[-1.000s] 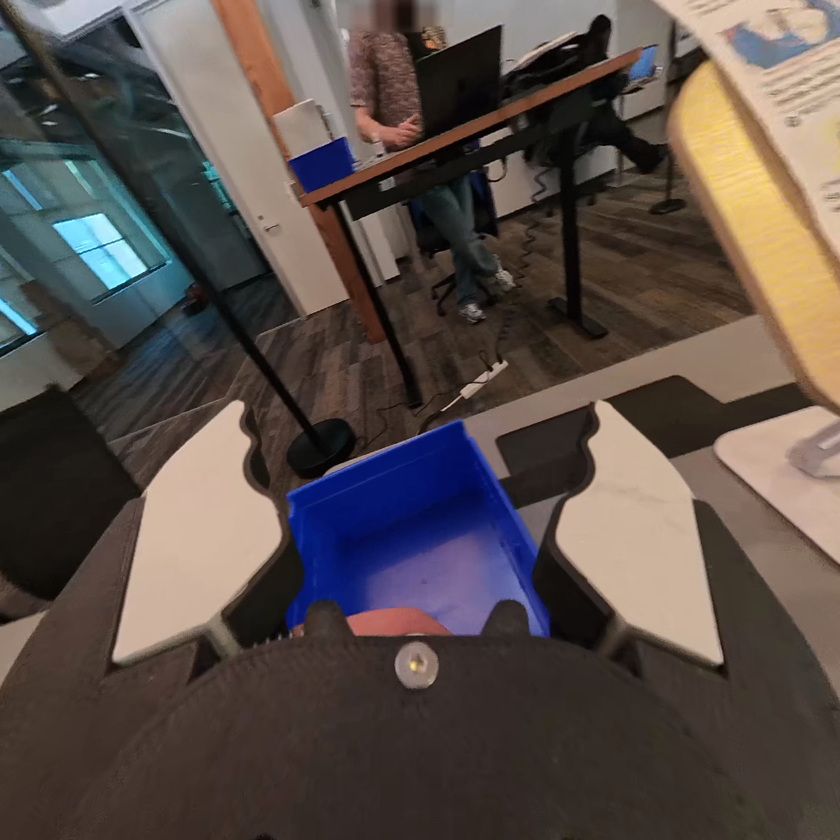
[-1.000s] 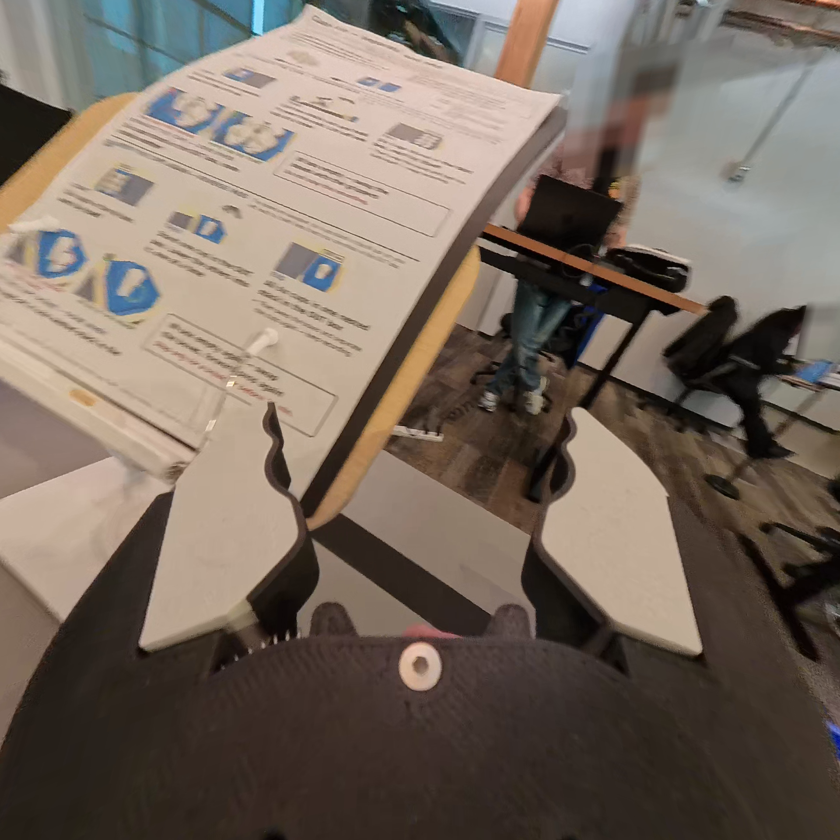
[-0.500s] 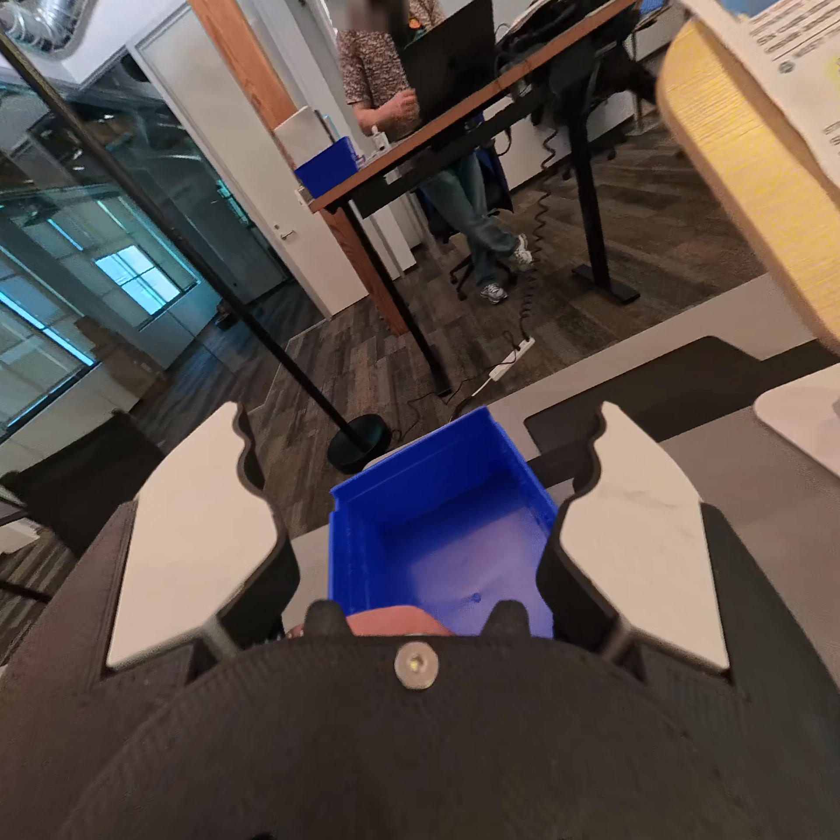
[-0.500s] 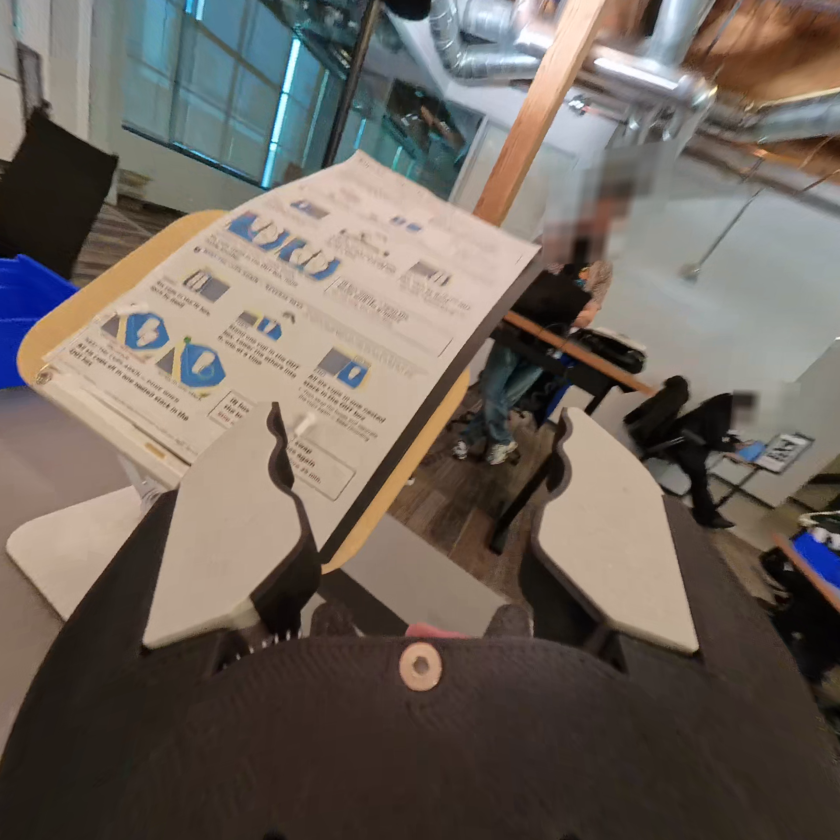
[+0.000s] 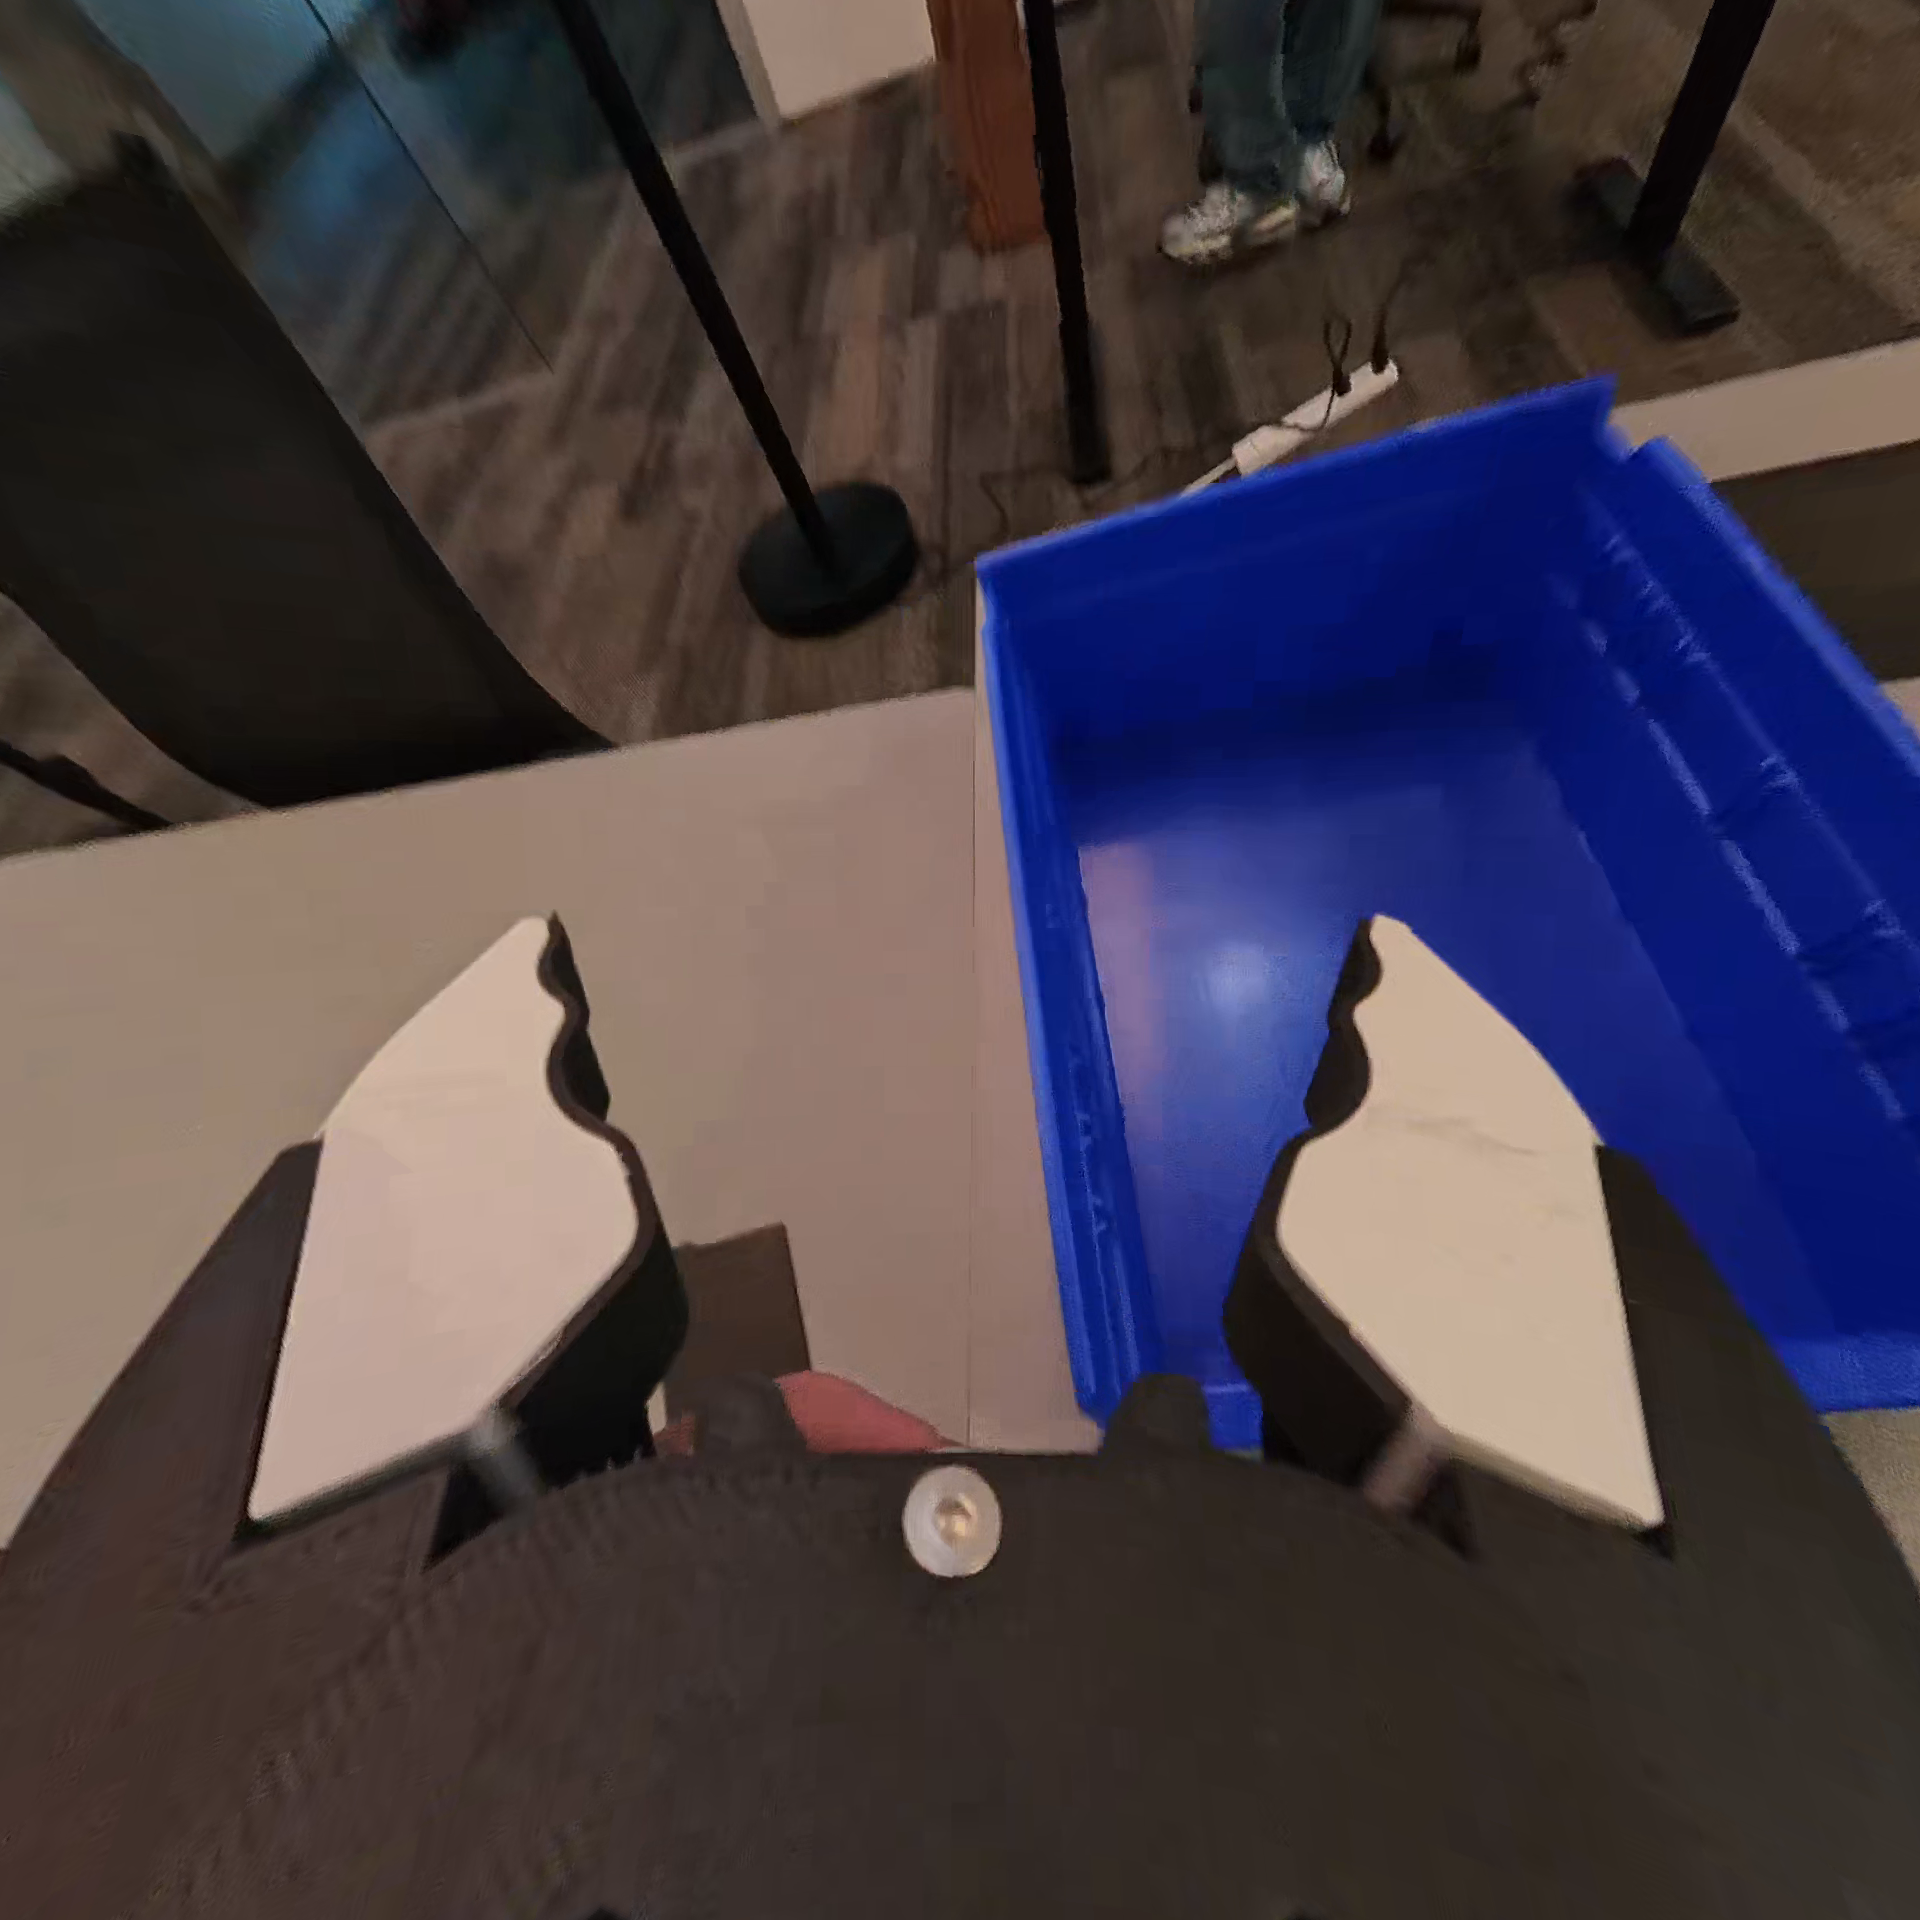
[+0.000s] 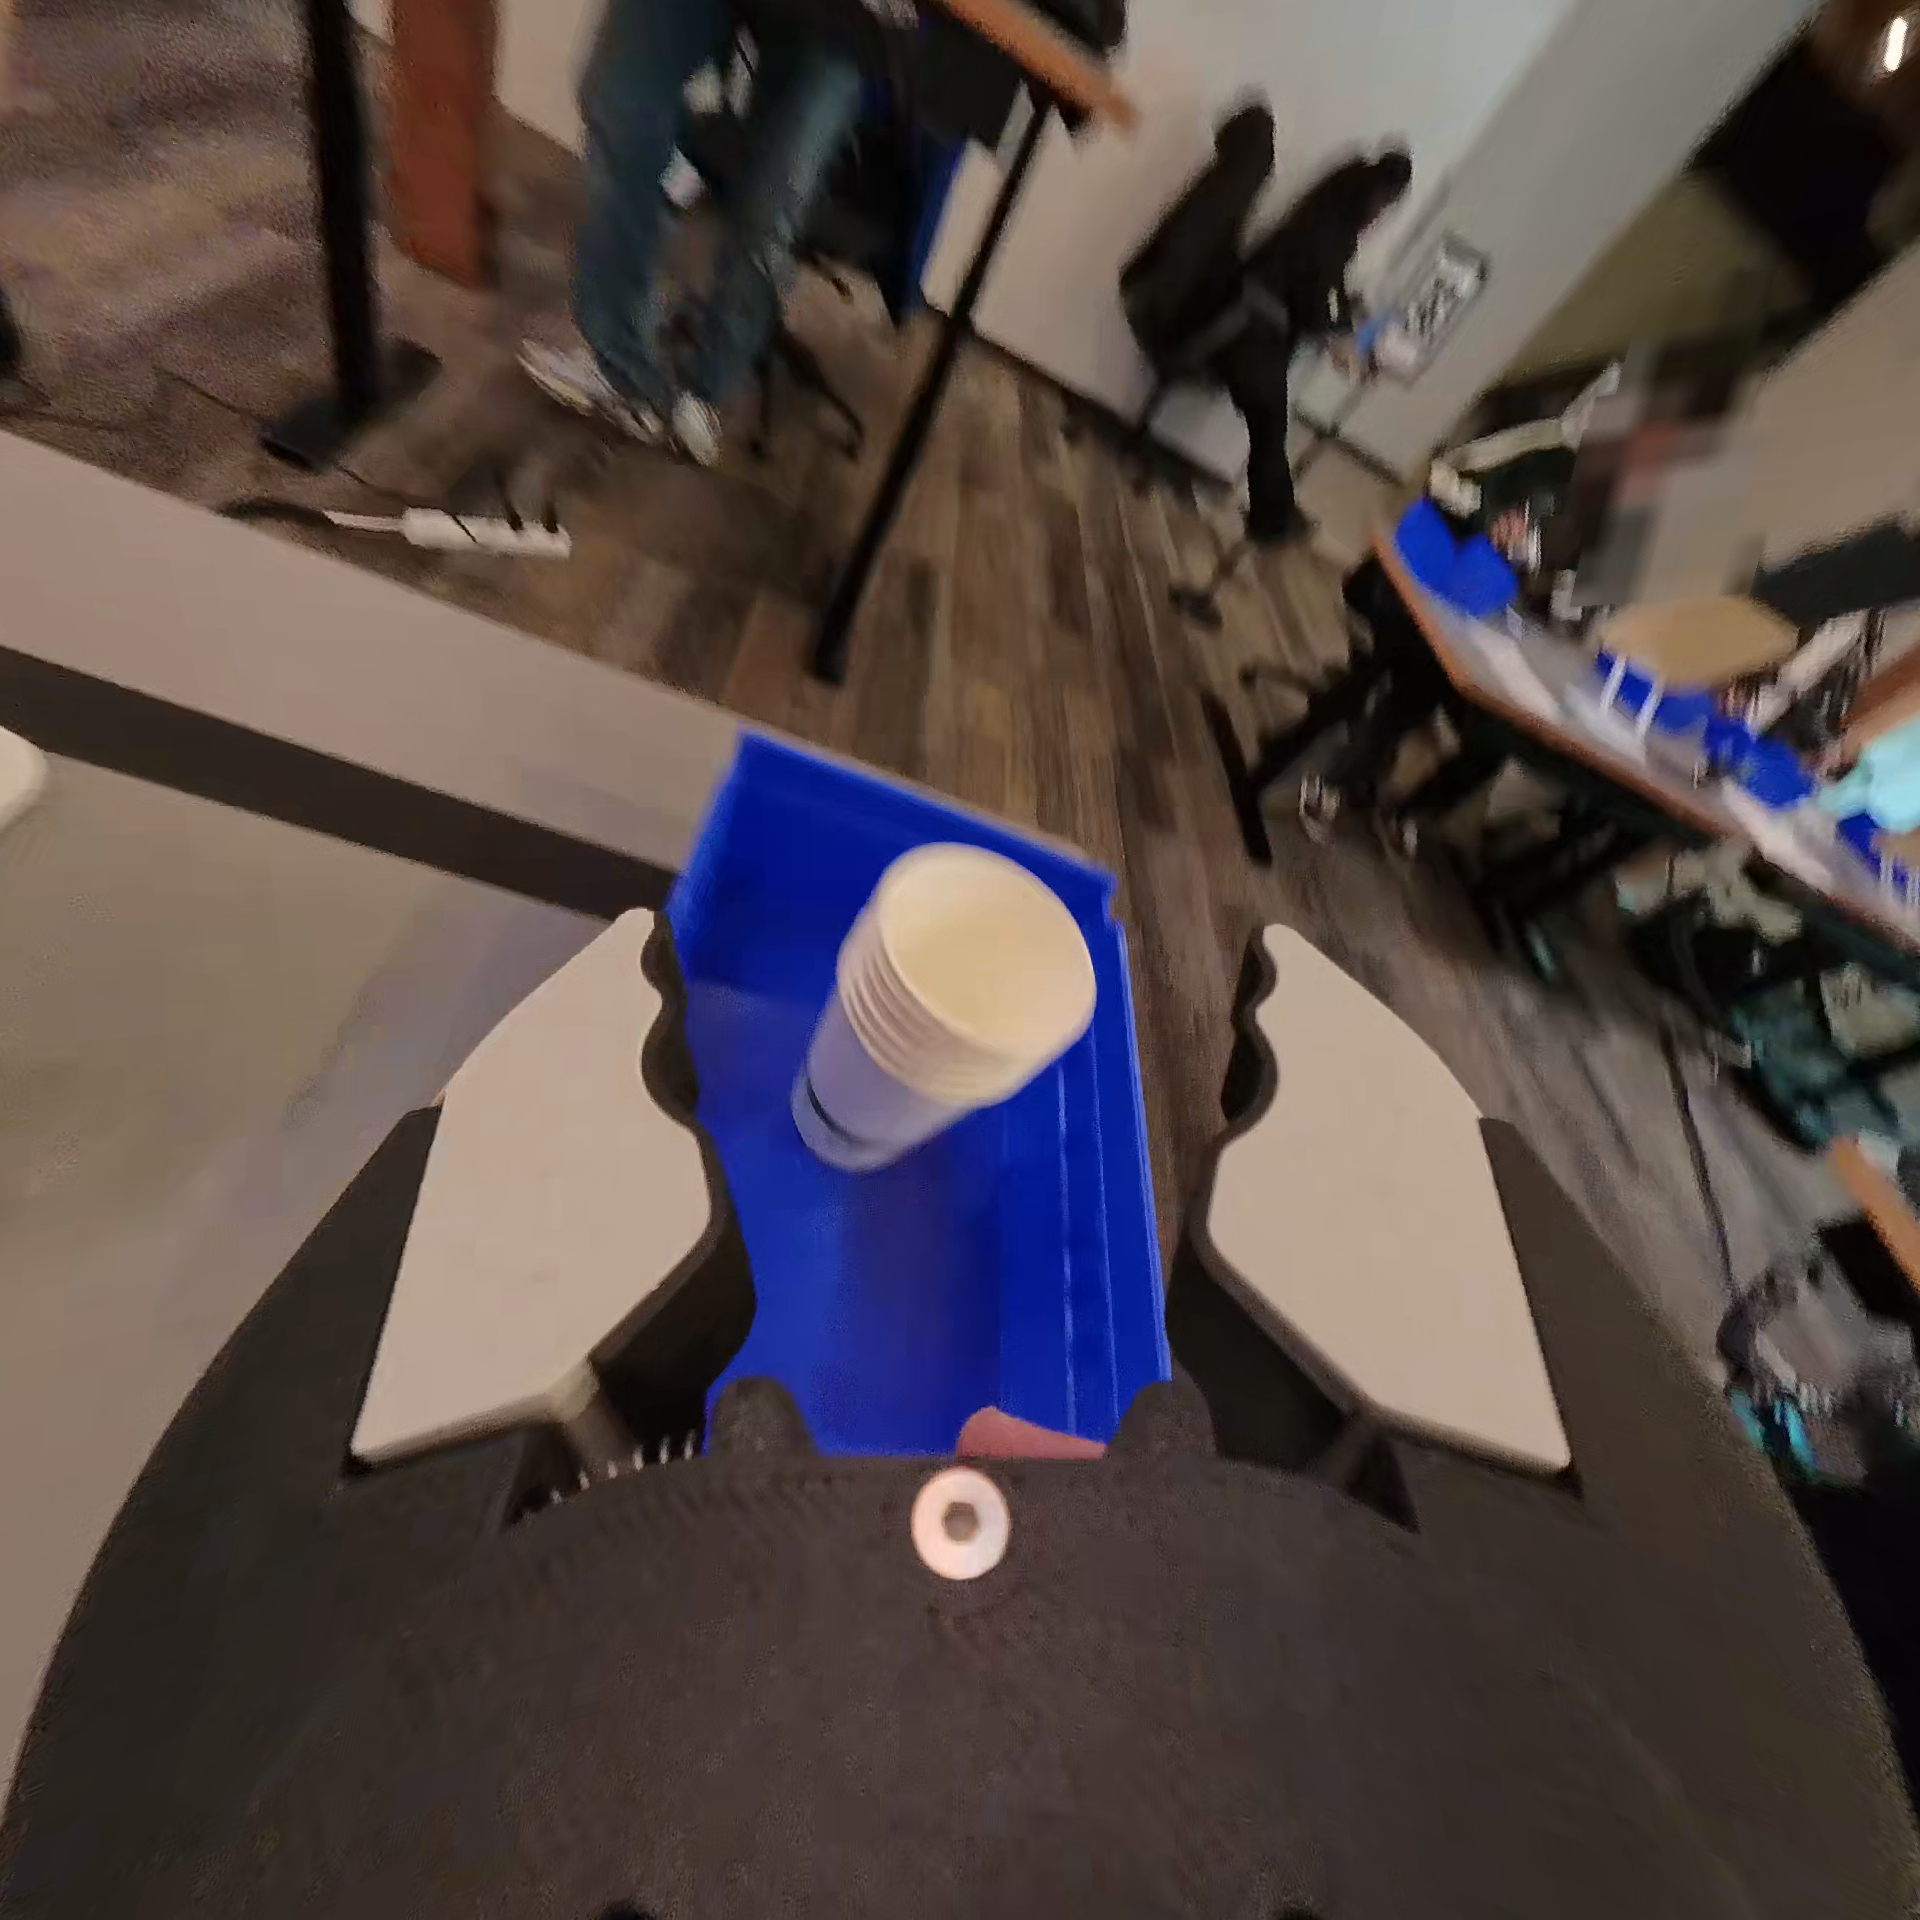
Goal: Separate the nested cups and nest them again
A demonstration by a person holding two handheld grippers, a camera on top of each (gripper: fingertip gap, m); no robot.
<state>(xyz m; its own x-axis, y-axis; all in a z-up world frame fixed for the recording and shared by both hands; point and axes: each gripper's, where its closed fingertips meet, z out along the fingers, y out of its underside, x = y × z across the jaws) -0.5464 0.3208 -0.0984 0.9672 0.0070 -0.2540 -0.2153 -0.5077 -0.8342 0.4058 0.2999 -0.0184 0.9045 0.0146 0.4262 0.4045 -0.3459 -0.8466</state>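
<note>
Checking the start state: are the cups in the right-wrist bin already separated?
No, the cups sit as one nested stack, rims layered, inside the blue bin.

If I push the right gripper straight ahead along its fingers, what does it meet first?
Most likely the nested stack of white paper cups leaning inside the blue plastic bin; the open right gripper frames it, though depth is unclear.

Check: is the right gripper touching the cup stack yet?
Apart. The right wrist view shows the right gripper open, blue bin visible between each finger and the cup stack.
</note>
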